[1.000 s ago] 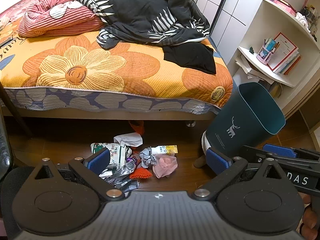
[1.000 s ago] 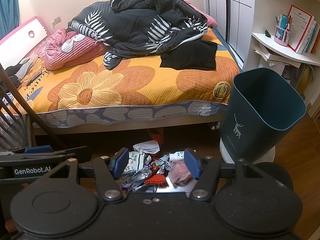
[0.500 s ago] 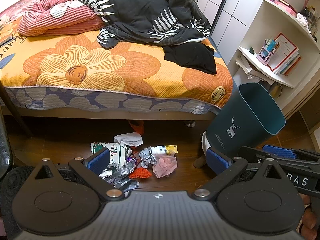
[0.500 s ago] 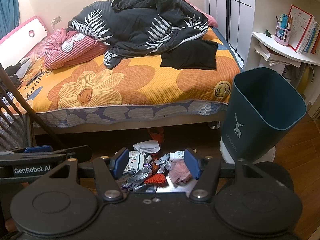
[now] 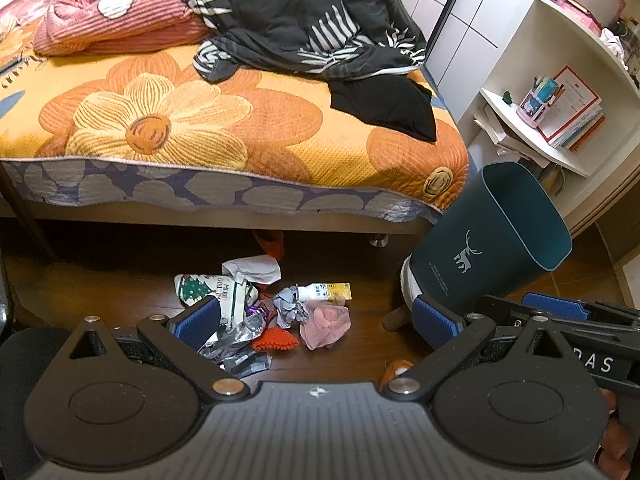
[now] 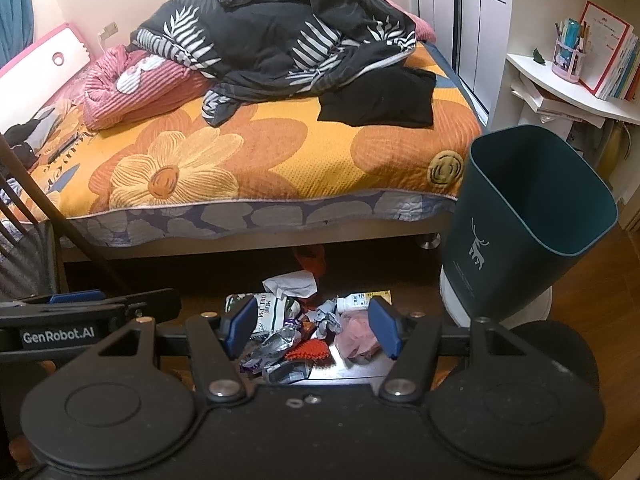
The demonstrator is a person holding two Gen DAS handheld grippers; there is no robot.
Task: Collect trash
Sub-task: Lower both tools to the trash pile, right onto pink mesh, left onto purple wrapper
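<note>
Crinkled foil and paper trash (image 6: 298, 330) lies untouched just ahead of the empty, wide-spread right gripper (image 6: 312, 330) and left gripper (image 5: 316, 320), so collecting has yet to start: lower onto one piece, then carry it to the teal bin (image 6: 524, 216) on the right.

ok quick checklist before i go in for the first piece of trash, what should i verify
1. Left gripper jaws apart and holding nothing: ok.
2. Right gripper jaws apart and holding nothing: ok.
3. Trash pile in view on the floor by the bed, nothing lying over it: ok.
4. Bin mouth open, to the right of the pile: ok.
5. Bin stands steady: cannot tell; it looks tilted, perhaps only from the fisheye lens.
6. Pink crumpled piece lies at the pile's right edge and seems free to pick first: ok, likely.
</note>
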